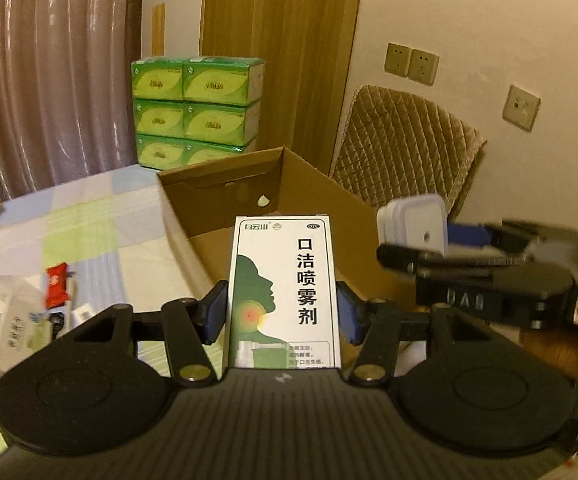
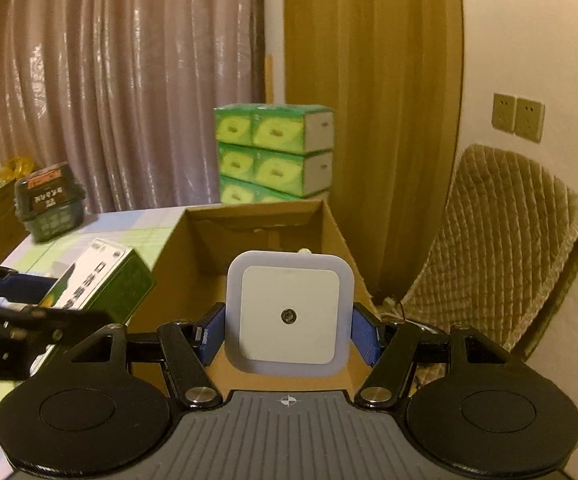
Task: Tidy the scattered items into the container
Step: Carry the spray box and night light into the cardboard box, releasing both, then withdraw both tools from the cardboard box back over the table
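The left handheld two-finger gripper point(image 1: 283, 314) is matte black plastic, with a ribbed dark grey deck bearing a small white mark at its front edge. Two round black housings with recessed discs flank the deck. Flat black link bars pivot on silver screw heads and carry blue rectangular finger pads point(image 1: 213, 312). The right handheld two-finger gripper point(image 2: 289, 336) has the same build, with a white crosshair mark on its grey deck; its side shows raised lettering, blurred.
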